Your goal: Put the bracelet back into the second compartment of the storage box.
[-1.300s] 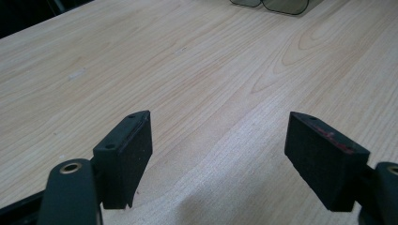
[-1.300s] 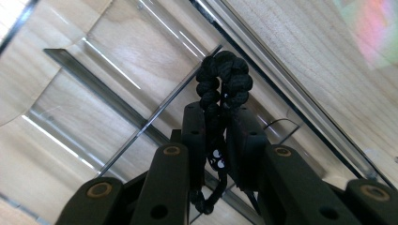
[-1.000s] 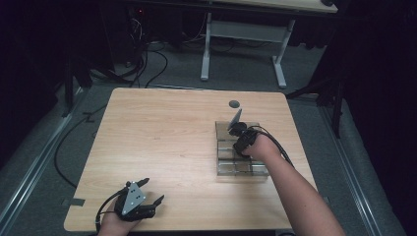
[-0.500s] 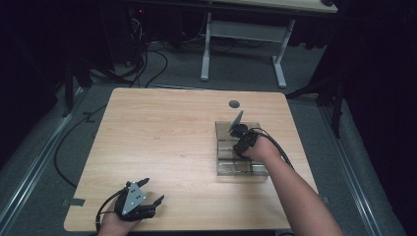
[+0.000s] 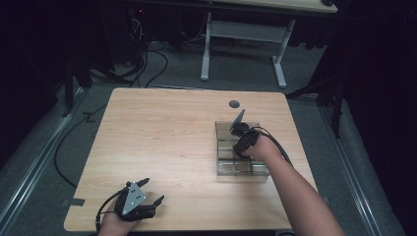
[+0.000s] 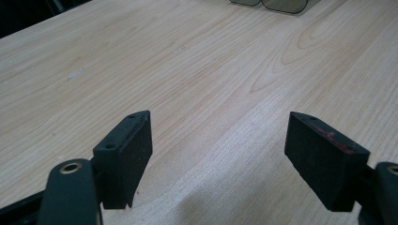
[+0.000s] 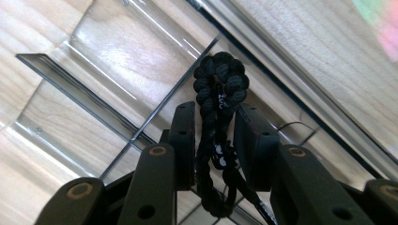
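My right gripper points down into a clear plastic divided tray on the right side of the table. In the right gripper view a black braided cord loop hangs between the pads over the tray's dividers. The jaws have just been opening, and the cord stands between them without being pressed. My left gripper rests at the table's near left edge, and its jaws are wide open over bare wood with nothing between them.
A small dark round spot marks the tabletop behind the tray. A second table's white legs stand farther back, with cables on the floor at the left.
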Available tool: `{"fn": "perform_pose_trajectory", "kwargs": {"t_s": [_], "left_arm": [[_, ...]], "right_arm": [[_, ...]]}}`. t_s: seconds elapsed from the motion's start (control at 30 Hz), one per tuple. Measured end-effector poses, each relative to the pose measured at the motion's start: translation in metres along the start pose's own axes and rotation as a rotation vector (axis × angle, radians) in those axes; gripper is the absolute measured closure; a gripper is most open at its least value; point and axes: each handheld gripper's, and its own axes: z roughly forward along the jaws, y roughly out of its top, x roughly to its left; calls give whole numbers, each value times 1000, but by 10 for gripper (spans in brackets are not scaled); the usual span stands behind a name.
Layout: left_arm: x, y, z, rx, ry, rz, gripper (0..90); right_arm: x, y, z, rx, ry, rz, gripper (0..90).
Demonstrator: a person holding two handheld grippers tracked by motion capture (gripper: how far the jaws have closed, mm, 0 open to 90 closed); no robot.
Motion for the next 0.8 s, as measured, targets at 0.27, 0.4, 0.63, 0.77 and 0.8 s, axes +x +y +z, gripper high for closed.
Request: {"fn": "perform_pose_trajectory", "kwargs": {"t_s": [0.27, 0.4, 0.63, 0.77, 0.8], "left_arm": [[0, 0, 0, 1, 0, 1, 241], [0, 0, 0, 1, 0, 2, 241], [0, 0, 0, 1, 0, 1, 240], [0, 0, 0, 1, 1, 1, 240], [0, 0, 0, 1, 1, 1, 240]], "right_arm": [[3, -1, -14, -19, -1, 29, 675], [3, -1, -24, -44, -4, 9, 669], [7, -2, -39, -62, -7, 25, 674], [6, -4, -39, -59, -13, 10, 699], [8, -5, -40, -52, -11, 28, 703]]}}
